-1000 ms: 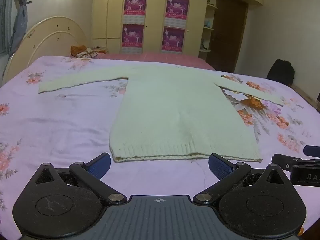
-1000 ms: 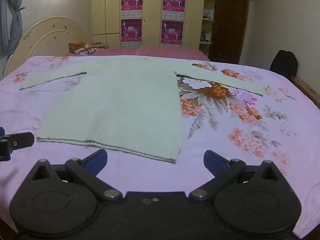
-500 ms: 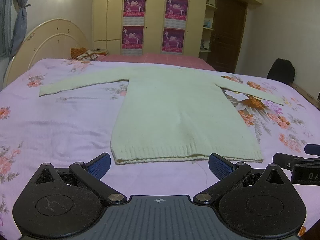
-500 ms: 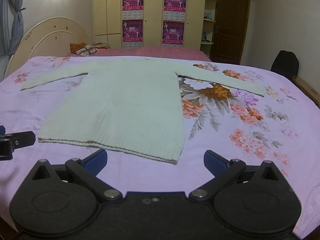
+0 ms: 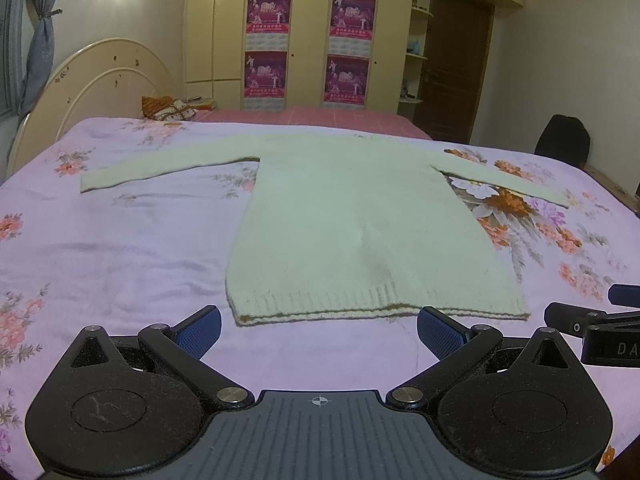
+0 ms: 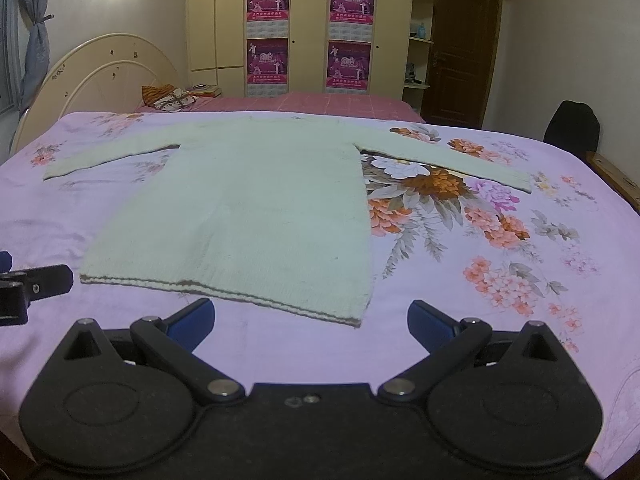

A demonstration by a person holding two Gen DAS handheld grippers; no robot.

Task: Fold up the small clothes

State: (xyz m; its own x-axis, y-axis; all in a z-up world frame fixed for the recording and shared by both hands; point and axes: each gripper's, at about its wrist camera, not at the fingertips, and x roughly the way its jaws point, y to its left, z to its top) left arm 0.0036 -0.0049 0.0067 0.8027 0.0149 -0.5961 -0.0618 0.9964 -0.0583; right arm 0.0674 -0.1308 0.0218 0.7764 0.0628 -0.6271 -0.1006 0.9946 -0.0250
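A pale green knitted sweater [image 5: 360, 224] lies flat on the bed, both sleeves spread out sideways and its ribbed hem nearest me. It also shows in the right wrist view [image 6: 256, 208]. My left gripper [image 5: 319, 326] is open and empty, just short of the hem. My right gripper [image 6: 310, 320] is open and empty, near the hem's right corner. Each gripper's fingers show at the edge of the other view, the right one [image 5: 588, 320] and the left one [image 6: 36, 284].
The bed carries a lilac floral sheet [image 5: 100, 248]. A cream headboard [image 5: 92, 84] stands at the left. Folded cloth [image 5: 168, 110] lies at the far side on a pink cover. A wardrobe with posters [image 5: 308, 48], a dark door and a black chair [image 5: 564, 140] stand behind.
Both views have lifted and drawn back slightly, so the sweater sits a little higher in frame. Both grippers stay open and the sweater has not moved.
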